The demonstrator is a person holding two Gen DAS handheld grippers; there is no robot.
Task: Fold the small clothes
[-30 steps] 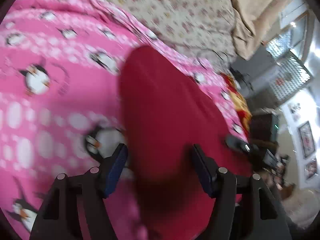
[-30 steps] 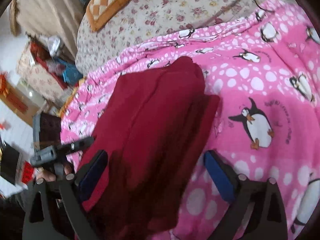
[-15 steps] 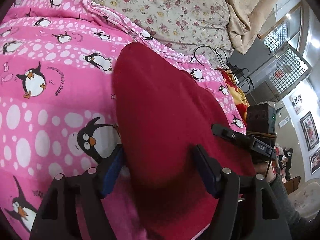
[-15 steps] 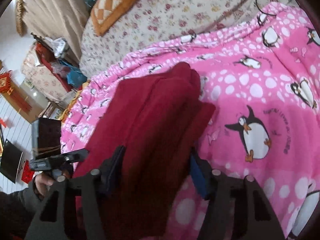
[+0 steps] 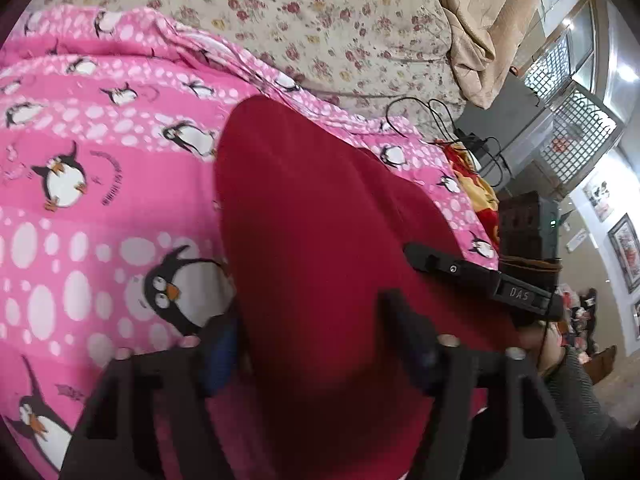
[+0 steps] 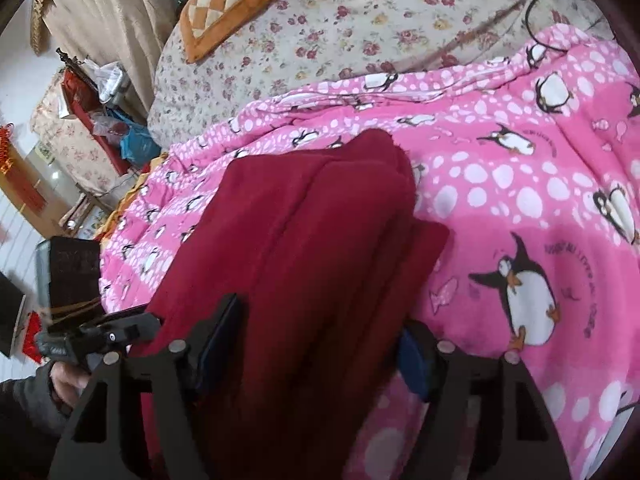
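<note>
A dark red garment (image 5: 320,248) lies partly folded on a pink penguin blanket (image 5: 80,208). In the left wrist view its near edge sits between the fingers of my left gripper (image 5: 316,340), whose jaws stand apart around the cloth. In the right wrist view the same garment (image 6: 312,240) shows lengthwise folds, and my right gripper (image 6: 320,344) has its jaws apart with the near edge of the cloth between them. The right gripper's body (image 5: 480,276) shows at the garment's right side in the left view. The left gripper's body (image 6: 96,336) shows at the left in the right view.
The blanket lies on a floral bedspread (image 6: 360,20) with an orange checked cushion (image 6: 228,4) at the back. Black cables (image 5: 440,120) lie on the bed's right edge. Beige curtains (image 5: 472,20) and room furniture stand beyond the bed.
The right gripper's jaws have narrowed around the garment's near edge over the last second. Both grippers shifted slightly; the garment stays on the blanket.
</note>
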